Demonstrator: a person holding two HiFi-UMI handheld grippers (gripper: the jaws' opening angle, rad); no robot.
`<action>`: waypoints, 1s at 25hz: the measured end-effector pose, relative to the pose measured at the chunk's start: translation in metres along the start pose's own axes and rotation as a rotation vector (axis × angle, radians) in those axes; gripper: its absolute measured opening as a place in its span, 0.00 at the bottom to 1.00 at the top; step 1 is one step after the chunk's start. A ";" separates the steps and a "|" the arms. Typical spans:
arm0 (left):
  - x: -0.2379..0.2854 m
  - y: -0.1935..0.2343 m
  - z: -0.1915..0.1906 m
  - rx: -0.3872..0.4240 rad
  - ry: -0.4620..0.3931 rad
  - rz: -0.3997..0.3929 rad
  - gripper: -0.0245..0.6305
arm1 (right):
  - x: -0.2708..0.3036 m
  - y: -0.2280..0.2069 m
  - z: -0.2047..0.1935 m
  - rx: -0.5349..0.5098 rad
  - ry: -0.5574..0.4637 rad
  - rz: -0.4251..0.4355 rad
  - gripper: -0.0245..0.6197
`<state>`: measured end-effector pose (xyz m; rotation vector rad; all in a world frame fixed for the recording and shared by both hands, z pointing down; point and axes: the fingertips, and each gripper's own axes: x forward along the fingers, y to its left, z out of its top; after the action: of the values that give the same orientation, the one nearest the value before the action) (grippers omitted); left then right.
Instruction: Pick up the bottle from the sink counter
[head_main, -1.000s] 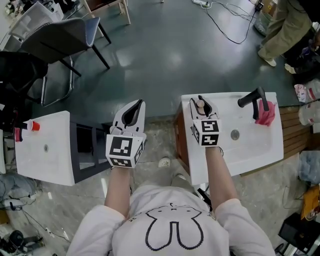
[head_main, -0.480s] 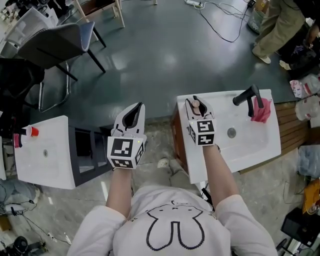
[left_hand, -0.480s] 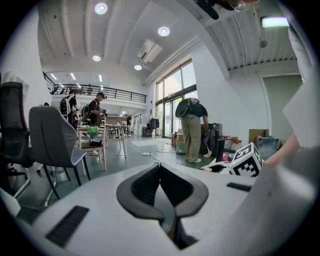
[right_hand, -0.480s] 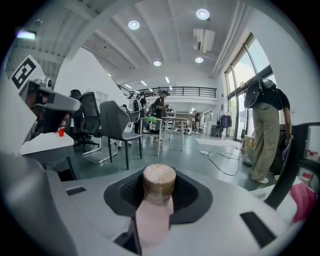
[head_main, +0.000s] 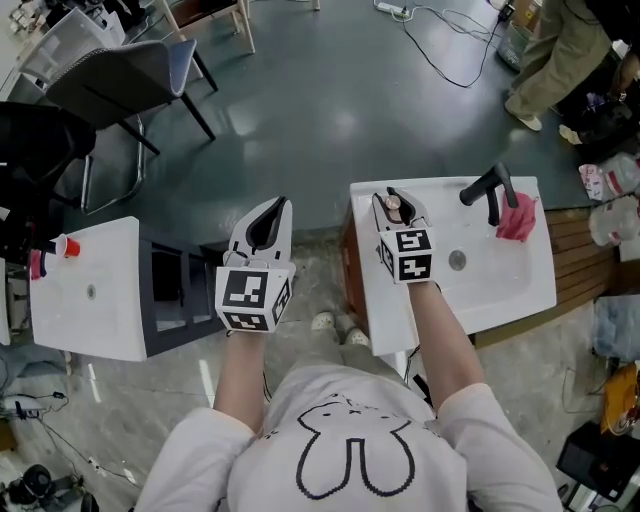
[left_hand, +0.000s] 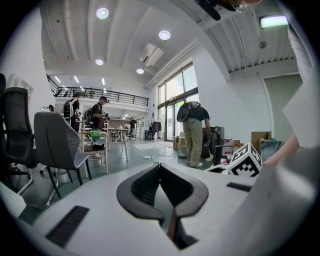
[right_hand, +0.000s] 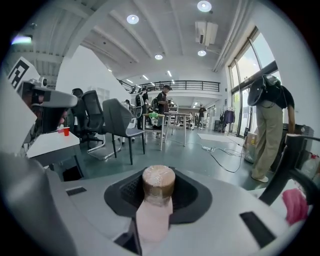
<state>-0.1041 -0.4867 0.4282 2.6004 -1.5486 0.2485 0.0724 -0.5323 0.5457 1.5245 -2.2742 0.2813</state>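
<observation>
A pale pink bottle (right_hand: 156, 210) with a brown cap (head_main: 393, 204) sits between the pads of my right gripper (head_main: 393, 200), whose jaws are closing on it. In the head view it is over the far left corner of the white sink counter (head_main: 520, 292); whether it touches the counter is hidden. In the right gripper view the bottle points away along the jaws, cap outward. My left gripper (head_main: 267, 224) hangs over the floor to the left of the counter. Its jaws are shut, tips together (left_hand: 160, 167), with nothing in them.
A black faucet (head_main: 486, 189) and a pink cloth (head_main: 518, 221) are at the counter's far right, with a drain (head_main: 457, 260) in the basin. A second white counter (head_main: 88, 300) with a red cup (head_main: 68, 248) stands at left. A grey chair (head_main: 120, 75) and a person (head_main: 565, 50) are beyond.
The view has shifted slightly. My right gripper still has the bottle over the counter's far left corner. The left gripper stays put.
</observation>
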 end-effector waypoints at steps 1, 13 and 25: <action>-0.002 -0.003 0.002 -0.003 -0.006 0.004 0.05 | -0.004 0.000 0.004 -0.002 -0.010 0.005 0.24; -0.027 -0.030 0.056 0.043 -0.112 0.015 0.05 | -0.051 0.015 0.048 -0.024 -0.094 0.062 0.24; -0.041 -0.039 0.091 0.085 -0.195 0.006 0.05 | -0.103 0.015 0.103 -0.057 -0.223 0.057 0.24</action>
<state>-0.0818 -0.4484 0.3304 2.7586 -1.6388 0.0641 0.0721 -0.4782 0.4092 1.5309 -2.4767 0.0637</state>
